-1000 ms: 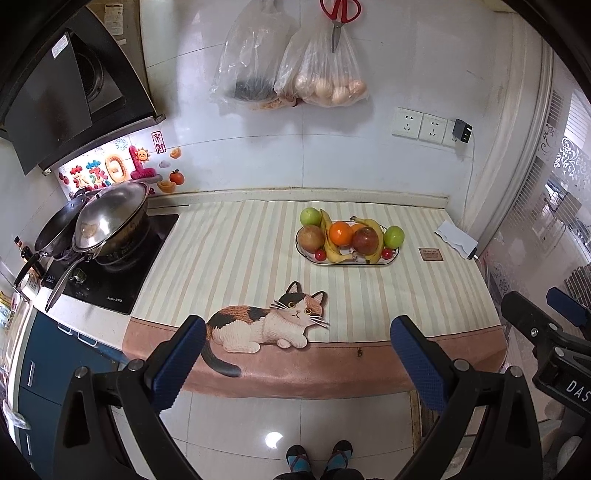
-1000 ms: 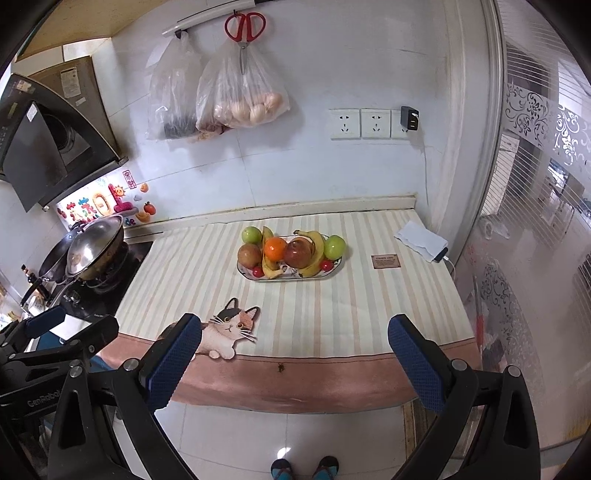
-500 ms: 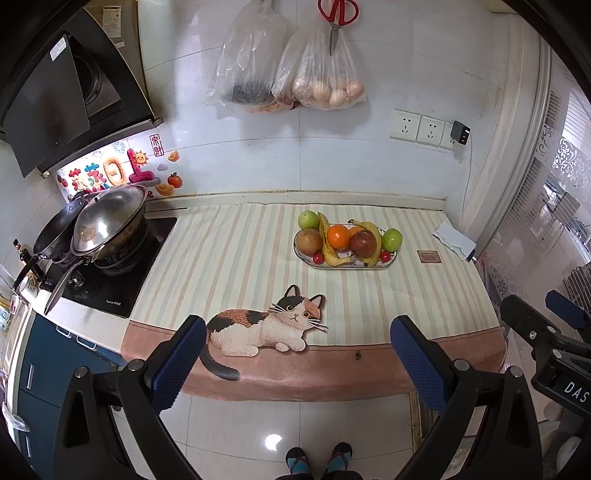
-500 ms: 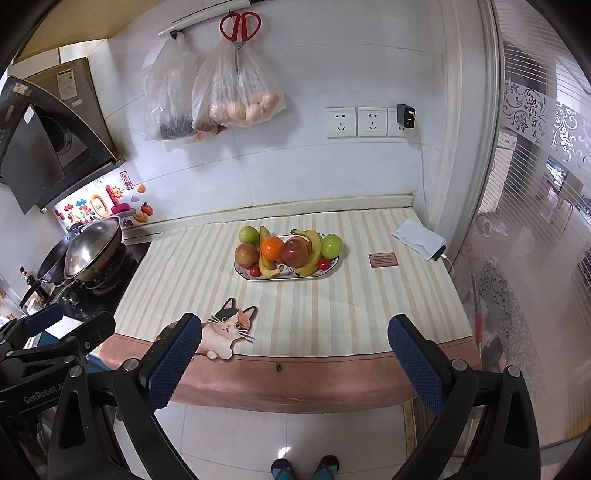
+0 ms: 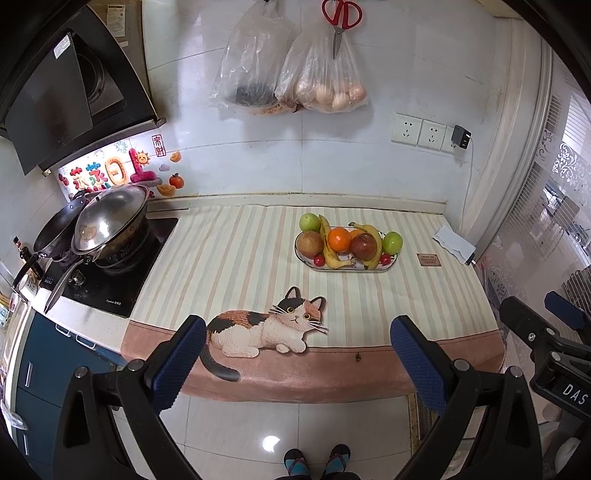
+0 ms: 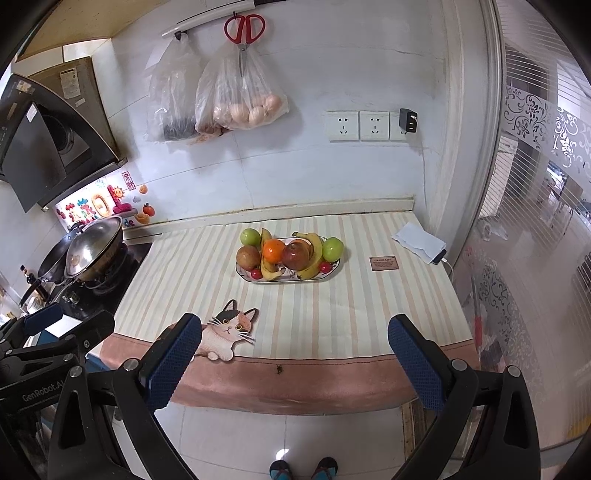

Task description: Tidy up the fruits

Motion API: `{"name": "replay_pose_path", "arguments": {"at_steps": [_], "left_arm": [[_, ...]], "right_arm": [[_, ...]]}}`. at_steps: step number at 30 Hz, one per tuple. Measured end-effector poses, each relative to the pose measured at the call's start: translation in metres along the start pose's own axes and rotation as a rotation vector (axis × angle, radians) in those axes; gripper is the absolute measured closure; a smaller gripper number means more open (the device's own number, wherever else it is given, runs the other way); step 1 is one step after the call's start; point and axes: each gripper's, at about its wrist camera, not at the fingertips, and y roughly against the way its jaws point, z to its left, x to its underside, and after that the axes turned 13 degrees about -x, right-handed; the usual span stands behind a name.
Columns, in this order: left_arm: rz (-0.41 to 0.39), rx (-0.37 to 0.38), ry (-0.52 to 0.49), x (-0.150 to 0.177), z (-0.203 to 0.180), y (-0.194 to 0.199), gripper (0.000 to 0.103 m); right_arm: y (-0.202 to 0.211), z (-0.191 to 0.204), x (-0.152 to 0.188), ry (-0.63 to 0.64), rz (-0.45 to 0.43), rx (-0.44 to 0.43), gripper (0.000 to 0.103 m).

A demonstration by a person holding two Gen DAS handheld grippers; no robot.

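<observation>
An oval plate of fruit sits on the striped counter mat, far ahead of both grippers. It holds two green apples, an orange, a red apple, a brown fruit, bananas and small red fruits. My left gripper is open and empty, held off the counter's front edge above the floor. My right gripper is likewise open and empty; it also shows in the left wrist view's right edge.
A stove with a wok and lid stands at the left. Plastic bags and red scissors hang on the wall. A phone under paper and a small brown card lie at the right. A person's feet stand on the tiled floor below.
Both views have shifted very slightly; the fruit plate sits a touch higher and further left in frame. Both grippers remain open and empty.
</observation>
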Motion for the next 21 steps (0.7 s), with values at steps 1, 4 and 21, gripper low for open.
{"name": "replay_pose_path", "arguments": {"at_steps": [1, 4, 21], "left_arm": [[-0.002, 0.000, 0.003, 0.0004, -0.0002, 0.0007, 0.001], [-0.003, -0.002, 0.007, 0.0008, -0.0014, 0.0022, 0.001], [-0.008, -0.011, 0.014, 0.0010, 0.0002, 0.0055, 0.001]], "right_arm": [[-0.0001, -0.0001, 0.0001, 0.001, 0.000, 0.001, 0.000], [0.0002, 0.0009, 0.0005, 0.001, -0.001, -0.002, 0.000], [-0.0022, 0.0048, -0.0014, 0.004, -0.002, -0.004, 0.000]]}}
